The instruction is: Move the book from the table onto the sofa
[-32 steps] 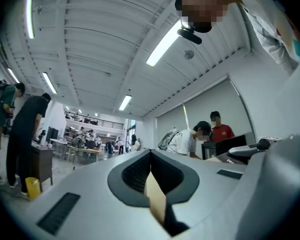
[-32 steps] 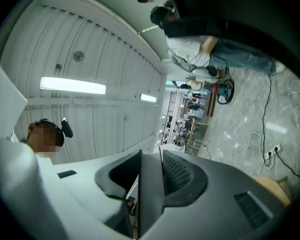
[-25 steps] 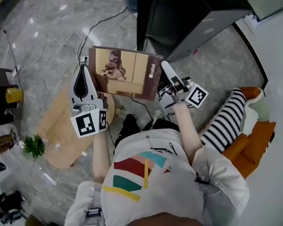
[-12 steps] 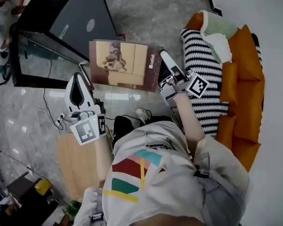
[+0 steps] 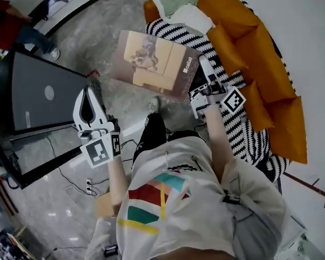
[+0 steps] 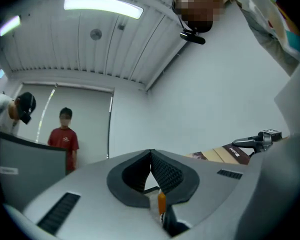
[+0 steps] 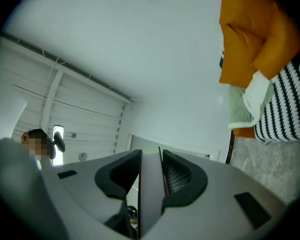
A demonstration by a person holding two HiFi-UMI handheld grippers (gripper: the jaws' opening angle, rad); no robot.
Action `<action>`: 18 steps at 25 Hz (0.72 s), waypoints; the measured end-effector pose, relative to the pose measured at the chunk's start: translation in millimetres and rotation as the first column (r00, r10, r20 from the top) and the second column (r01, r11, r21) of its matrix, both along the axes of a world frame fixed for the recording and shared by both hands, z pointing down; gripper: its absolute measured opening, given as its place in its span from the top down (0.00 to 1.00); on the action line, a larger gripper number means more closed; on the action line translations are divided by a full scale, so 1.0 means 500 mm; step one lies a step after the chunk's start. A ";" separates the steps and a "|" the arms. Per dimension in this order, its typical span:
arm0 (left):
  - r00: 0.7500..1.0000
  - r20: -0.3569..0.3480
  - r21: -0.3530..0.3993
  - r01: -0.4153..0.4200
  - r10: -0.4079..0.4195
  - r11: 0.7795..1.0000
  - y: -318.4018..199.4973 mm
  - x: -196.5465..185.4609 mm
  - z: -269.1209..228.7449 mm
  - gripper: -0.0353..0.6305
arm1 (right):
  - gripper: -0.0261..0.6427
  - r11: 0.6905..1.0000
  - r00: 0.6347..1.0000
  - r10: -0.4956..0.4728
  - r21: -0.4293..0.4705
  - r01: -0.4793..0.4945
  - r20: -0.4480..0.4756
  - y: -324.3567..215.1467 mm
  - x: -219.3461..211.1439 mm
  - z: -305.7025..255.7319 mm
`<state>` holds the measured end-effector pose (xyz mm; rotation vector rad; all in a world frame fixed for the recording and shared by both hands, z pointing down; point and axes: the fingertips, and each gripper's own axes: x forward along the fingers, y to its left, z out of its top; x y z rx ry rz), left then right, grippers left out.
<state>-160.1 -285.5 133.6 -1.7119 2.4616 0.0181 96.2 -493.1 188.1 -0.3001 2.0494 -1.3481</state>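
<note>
The brown book [image 5: 157, 64], with a dog picture on its cover, hangs in the air, held flat by its right edge. My right gripper [image 5: 204, 75] is shut on that edge. In the right gripper view the book's edge [image 7: 149, 184] stands upright between the closed jaws of the right gripper [image 7: 151, 156]. The book is over the floor, beside the orange sofa [image 5: 271, 107] and its striped blanket [image 5: 244, 129]. My left gripper [image 5: 88, 91] is shut with nothing in it, well left of the book. The left gripper view shows the left gripper [image 6: 151, 155] with its pads touching, and the book [image 6: 225, 154] off to the right.
A black table [image 5: 38, 96] stands at the left, a person in red [image 5: 11, 23] beyond it. Cables [image 5: 70, 183] trail over the marble floor. A white and green cushion [image 5: 184, 10] lies at the sofa's far end. My legs stand under the book.
The whole view has swung from the wooden table to the sofa. The book has travelled with the right gripper. The left gripper, earlier at the book's left edge, is now apart from it.
</note>
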 end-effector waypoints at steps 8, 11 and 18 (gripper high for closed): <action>0.918 0.363 -0.415 0.314 -0.161 0.854 0.012 0.073 -0.240 0.94 | 0.73 0.841 0.921 -0.149 -0.443 0.310 0.360 0.059 -0.107 0.113; 0.937 0.322 -0.423 0.271 -0.137 0.865 -0.042 0.048 -0.235 0.94 | 0.73 0.839 0.942 -0.111 -0.478 0.261 0.318 0.030 -0.085 0.120; 0.983 0.180 -0.477 0.115 -0.032 0.871 -0.190 -0.063 -0.105 0.94 | 0.73 0.848 0.986 -0.006 -0.522 0.093 0.166 -0.057 -0.055 0.178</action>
